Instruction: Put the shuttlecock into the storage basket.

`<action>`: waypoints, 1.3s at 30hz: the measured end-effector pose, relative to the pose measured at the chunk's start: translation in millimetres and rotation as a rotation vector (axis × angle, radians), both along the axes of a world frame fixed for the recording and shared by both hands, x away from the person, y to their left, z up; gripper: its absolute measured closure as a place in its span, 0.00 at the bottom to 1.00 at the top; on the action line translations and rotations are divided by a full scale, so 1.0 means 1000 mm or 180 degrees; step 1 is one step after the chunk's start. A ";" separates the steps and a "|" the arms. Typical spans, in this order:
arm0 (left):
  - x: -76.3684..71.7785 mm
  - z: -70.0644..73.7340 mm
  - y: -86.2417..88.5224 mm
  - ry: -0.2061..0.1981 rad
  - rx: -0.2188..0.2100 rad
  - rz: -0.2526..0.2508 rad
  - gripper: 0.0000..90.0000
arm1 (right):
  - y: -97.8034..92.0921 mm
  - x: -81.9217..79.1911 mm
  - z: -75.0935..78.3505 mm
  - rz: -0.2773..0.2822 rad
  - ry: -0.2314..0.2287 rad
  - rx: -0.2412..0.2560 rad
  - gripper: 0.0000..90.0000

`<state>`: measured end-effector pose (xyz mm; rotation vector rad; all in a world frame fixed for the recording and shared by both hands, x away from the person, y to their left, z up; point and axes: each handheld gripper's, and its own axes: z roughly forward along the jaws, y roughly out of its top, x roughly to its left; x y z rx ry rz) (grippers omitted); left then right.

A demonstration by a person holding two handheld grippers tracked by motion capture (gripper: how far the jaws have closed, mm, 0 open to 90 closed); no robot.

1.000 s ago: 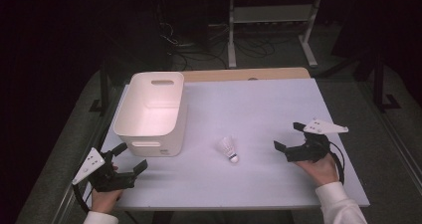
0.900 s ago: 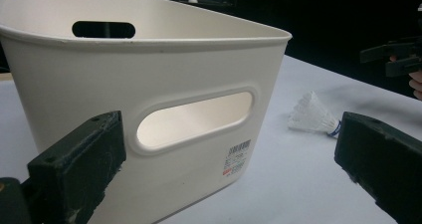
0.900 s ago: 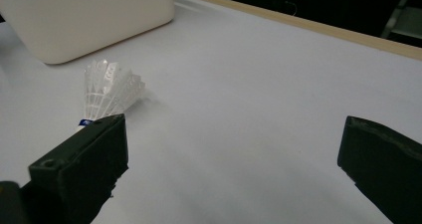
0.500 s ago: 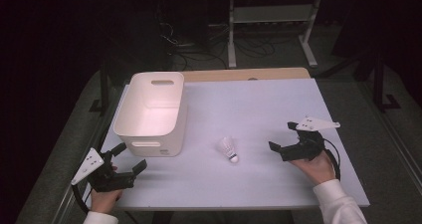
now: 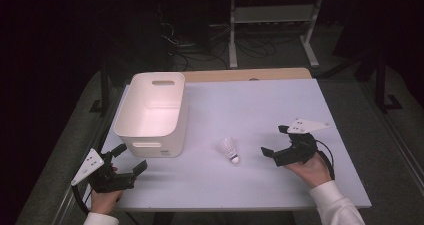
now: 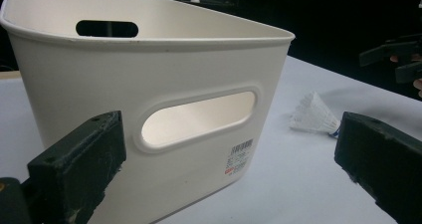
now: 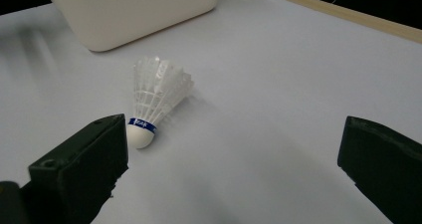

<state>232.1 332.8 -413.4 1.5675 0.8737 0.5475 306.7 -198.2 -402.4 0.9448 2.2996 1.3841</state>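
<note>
Right gripper [image 5: 276,145], jaws spread wide and holding nothing, hovered just beside the shuttlecock [image 5: 229,149] lying on the white counter [image 5: 260,105] near the white plastic bin [image 5: 150,112]; a careless closing jaw risked flicking the featherlight shuttlecock away or crushing its skirt.

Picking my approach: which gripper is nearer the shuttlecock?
Right. The right gripper sits just right of the shuttlecock, jaws open toward it; the left gripper is farther off, beyond the bin's near corner.

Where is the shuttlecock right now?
In the high view, the shuttlecock lies on the table near its front middle, between the bin and the open right gripper.
</note>
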 end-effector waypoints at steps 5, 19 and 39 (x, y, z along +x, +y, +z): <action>0.000 0.000 0.000 -0.0012 -0.0001 0.0004 0.00 | 0.007 -0.001 0.002 0.0061 0.0029 -0.0026 0.00; 0.000 0.000 0.000 -0.0020 -0.0024 0.0002 0.00 | 0.025 -0.003 0.003 0.0189 0.0119 -0.0080 0.00; 0.000 0.000 0.000 -0.0024 -0.0008 -0.0012 0.00 | 0.045 0.001 -0.001 0.0246 0.0406 -0.0281 0.00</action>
